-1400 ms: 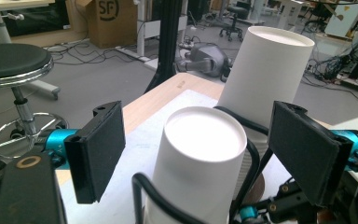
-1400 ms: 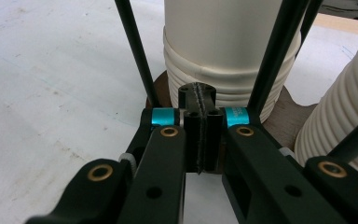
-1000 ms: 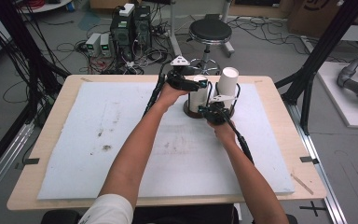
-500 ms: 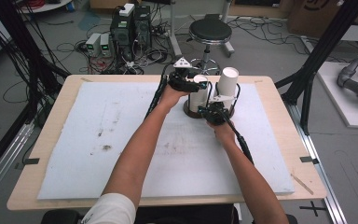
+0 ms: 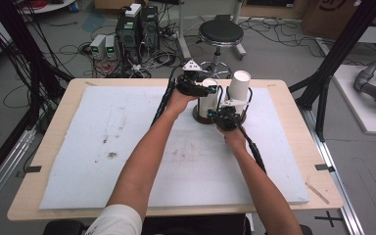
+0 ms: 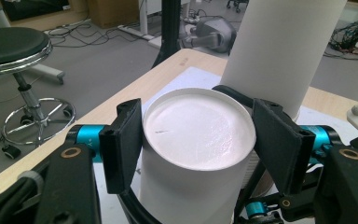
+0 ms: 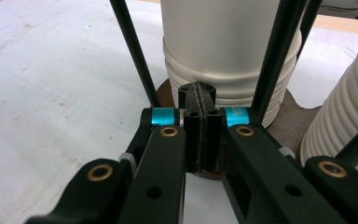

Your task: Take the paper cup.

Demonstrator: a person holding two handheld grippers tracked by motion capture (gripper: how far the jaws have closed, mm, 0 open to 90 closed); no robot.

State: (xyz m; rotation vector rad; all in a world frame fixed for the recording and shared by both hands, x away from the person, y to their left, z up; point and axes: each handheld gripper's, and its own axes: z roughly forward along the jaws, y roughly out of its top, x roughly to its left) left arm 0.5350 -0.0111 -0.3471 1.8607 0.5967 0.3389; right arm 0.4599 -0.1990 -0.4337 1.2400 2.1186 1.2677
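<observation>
Fingers (image 6: 121, 144) tight around paper cup (image 6: 198, 135)

white paper cups (image 6: 196, 154), ribbed white stacks (image 7: 223, 79), brown base (image 7: 289, 121), black jaws with teal fittings, white mat (image 5: 103, 147)

No legible text — anywhere.

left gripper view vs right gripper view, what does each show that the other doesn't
Left gripper view: the left tongs have just closed, and their pads press the sides of a white cup turned bottom up; a black stool stands on the floor beyond the table. Right gripper view: the right tongs shut with nothing between them, at the brown base of a cup holder. Both: white cups, black holder rods and the white table mat.
</observation>
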